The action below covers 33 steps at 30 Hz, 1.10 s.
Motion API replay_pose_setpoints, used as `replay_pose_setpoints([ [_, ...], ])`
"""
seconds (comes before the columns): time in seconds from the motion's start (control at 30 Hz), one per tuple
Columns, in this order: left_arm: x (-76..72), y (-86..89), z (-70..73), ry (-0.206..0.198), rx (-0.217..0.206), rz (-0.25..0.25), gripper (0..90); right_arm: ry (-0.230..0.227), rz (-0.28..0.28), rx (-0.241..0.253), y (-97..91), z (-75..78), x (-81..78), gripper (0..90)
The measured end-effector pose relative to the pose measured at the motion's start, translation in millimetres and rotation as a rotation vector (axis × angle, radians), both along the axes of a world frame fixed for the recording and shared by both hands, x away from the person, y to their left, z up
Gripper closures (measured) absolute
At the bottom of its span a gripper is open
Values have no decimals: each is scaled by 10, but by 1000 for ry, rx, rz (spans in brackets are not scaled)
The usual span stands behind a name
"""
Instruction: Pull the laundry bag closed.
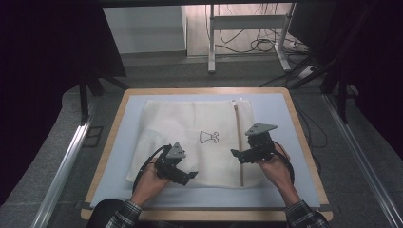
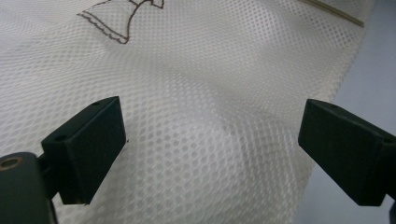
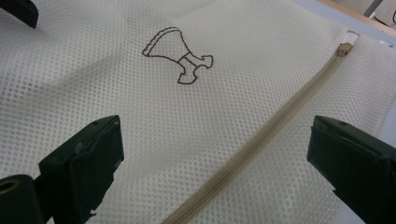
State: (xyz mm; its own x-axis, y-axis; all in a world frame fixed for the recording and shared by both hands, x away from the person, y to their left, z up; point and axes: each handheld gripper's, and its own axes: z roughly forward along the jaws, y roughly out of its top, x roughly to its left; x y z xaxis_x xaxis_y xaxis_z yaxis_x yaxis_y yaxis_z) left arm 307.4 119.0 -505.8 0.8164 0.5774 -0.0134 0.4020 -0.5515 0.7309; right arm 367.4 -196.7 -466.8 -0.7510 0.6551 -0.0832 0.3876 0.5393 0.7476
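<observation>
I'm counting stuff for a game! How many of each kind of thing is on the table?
Mesh bag: 1
Zipper on the bag: 1
Brown drawing on the bag: 1
Grippers, left gripper and right gripper: 2
Total: 5

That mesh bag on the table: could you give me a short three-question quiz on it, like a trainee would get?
1. True or false: the zipper on the mesh bag is shut.
2. The left hand-held gripper is: A open, B shut on the bag.
3. Which hand-held gripper hangs over the zipper?

Key:
1. True, along the stretch in view.
2. A, jaws wide apart.
3. The right hand-held gripper; the zipper runs between its jaws.
</observation>
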Motion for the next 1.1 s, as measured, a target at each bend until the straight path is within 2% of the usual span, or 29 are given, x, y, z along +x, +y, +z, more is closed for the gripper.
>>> replay_pose_setpoints([
  [0.37,-35,120,-6,-11,-3,28,69,-4,8,10,-83,-10,-190,40],
  [0.8,-54,136,-2,-21,-7,37,69,-32,28,24,-171,-18,-428,40],
  [1.1,-88,177,4,-19,-16,47,66,-16,34,18,-224,-61,-561,39],
])
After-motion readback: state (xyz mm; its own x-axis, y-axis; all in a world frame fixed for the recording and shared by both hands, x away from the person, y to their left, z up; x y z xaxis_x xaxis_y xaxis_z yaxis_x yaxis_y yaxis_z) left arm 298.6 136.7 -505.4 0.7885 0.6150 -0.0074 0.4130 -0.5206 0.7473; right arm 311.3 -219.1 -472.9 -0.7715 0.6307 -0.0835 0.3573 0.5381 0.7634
